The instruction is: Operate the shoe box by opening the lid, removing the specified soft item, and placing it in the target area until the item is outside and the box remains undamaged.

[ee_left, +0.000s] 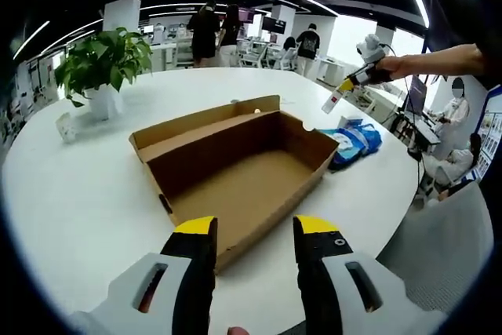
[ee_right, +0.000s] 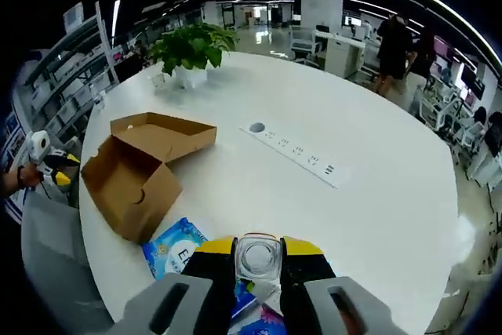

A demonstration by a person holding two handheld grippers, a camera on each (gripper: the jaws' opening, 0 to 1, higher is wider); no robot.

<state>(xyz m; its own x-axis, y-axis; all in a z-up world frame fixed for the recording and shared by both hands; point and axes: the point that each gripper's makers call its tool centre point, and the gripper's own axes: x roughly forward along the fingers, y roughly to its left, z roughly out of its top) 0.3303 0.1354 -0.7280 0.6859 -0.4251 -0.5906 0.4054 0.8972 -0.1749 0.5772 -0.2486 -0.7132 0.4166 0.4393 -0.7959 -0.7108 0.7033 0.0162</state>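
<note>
The brown cardboard shoe box (ee_left: 235, 170) lies on the white round table (ee_left: 78, 202) with its lid folded back; its inside looks bare. My left gripper (ee_left: 256, 229) hovers open over the box's near edge, nothing between its yellow-tipped fingers. A blue soft packet (ee_left: 354, 143) lies on the table just right of the box. A hand holds my right gripper (ee_left: 343, 93) up in the air beyond that packet. In the right gripper view the box (ee_right: 133, 170) is at the left, the blue packet (ee_right: 174, 247) lies below my right gripper (ee_right: 259, 247), whose jaws stand a narrow gap apart, gripping nothing.
A potted plant (ee_left: 106, 60) stands at the far left of the table. A white power strip (ee_right: 298, 154) lies across the middle. A grey chair (ee_left: 443, 241) stands at the table's near edge. Several people are among desks in the background.
</note>
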